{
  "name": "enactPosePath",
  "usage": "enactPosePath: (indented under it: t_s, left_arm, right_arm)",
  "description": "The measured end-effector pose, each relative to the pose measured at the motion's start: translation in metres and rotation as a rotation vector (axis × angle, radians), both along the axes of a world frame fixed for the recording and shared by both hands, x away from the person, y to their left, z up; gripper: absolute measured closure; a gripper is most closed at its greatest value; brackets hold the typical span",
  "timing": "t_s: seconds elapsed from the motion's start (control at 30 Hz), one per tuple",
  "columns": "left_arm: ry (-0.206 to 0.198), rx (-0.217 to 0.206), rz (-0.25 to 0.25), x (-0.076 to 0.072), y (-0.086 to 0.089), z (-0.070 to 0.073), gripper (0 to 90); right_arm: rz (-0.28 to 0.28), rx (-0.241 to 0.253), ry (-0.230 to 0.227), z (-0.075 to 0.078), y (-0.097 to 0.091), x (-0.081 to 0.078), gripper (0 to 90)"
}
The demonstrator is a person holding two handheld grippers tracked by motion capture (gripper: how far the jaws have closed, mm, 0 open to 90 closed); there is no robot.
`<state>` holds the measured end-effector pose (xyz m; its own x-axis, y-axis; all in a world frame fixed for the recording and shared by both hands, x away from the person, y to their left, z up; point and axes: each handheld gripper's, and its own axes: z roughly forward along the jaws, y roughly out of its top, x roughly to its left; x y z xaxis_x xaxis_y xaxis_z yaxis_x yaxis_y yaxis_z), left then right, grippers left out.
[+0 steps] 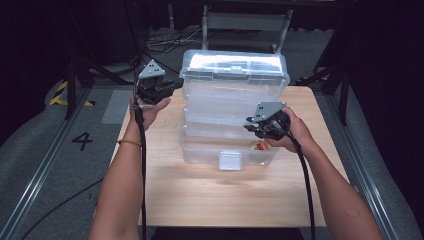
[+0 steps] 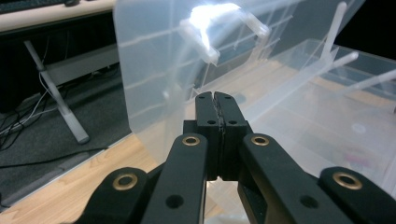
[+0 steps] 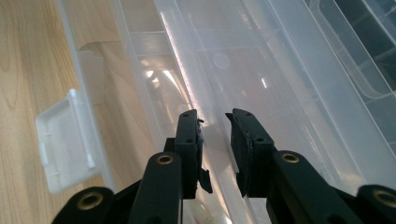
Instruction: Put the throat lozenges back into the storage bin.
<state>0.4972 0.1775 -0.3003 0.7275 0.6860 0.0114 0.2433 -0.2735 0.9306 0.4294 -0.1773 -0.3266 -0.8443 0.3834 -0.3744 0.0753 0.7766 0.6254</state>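
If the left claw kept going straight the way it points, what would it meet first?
Most likely the raised clear lid of the plastic storage box; the shut left claw points at its lower edge, though depth is unclear.

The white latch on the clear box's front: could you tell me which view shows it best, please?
The right gripper view: the white latch is close, its ridges plain. The high view has it small; the left gripper view faces the raised lid.

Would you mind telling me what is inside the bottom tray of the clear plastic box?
Through the front wall of the bottom tray, a small red and yellow item lies at its right end. The right claw and hand partly cover it, so what it is stays unclear.
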Motion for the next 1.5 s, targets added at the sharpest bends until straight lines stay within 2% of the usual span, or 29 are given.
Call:
enactPosePath:
  t_s: [0.03,0.2,0.3,0.43,0.5,0.6,0.77,0.87,1.03,1.17,1.37,1.43,1.47,1.5]
  left_arm:
    - [-0.005,0.016,0.002,-0.002,-0.002,0.002,90.0]
    - [-0.013,0.014,-0.013,-0.006,-0.005,0.005,90.0]
    - [-0.012,0.029,-0.019,-0.008,-0.007,0.006,90.0]
    - [0.0,0.031,-0.037,-0.011,-0.007,0.007,90.0]
    - [-0.007,0.051,-0.036,-0.014,-0.007,0.007,90.0]
    - [-0.003,0.061,-0.04,-0.017,-0.005,0.006,90.0]
    - [0.004,0.055,-0.045,-0.019,-0.004,0.003,90.0]
    - [0.011,0.068,-0.053,-0.022,-0.006,0.0,90.0]
    - [-0.004,0.102,-0.063,-0.027,-0.009,-0.001,90.0]
    - [-0.002,0.101,-0.075,-0.031,-0.009,-0.005,90.0]
    - [-0.01,0.104,-0.097,-0.038,-0.009,-0.008,90.0]
    - [-0.018,0.113,-0.099,-0.041,-0.009,-0.008,90.0]
    - [-0.011,0.102,-0.102,-0.042,-0.009,-0.009,90.0]
    - [-0.013,0.103,-0.1,-0.043,-0.009,-0.01,90.0]
  right_arm:
    - [0.0,0.003,-0.011,-0.001,-0.001,-0.001,73.7]
    - [-0.013,0.019,-0.013,-0.004,-0.002,-0.004,72.9]
    - [-0.017,0.022,-0.014,-0.006,-0.005,-0.006,72.9]
    - [-0.026,0.033,-0.001,-0.007,-0.013,-0.008,73.0]
    - [-0.027,0.04,0.0,-0.007,-0.019,-0.009,73.7]
    - [-0.035,0.066,0.003,-0.005,-0.029,-0.012,75.5]
    - [-0.046,0.075,-0.012,-0.005,-0.039,-0.017,76.8]
    - [-0.054,0.086,-0.021,-0.005,-0.044,-0.02,78.0]
    - [-0.068,0.087,-0.027,-0.006,-0.052,-0.026,78.7]
    - [-0.086,0.107,-0.043,-0.005,-0.06,-0.032,82.9]
    - [-0.107,0.123,-0.03,-0.007,-0.074,-0.035,82.9]
    - [-0.116,0.141,-0.022,-0.007,-0.08,-0.036,82.9]
    - [-0.118,0.155,-0.02,-0.008,-0.082,-0.037,82.8]
    - [-0.12,0.181,-0.006,-0.008,-0.085,-0.038,82.4]
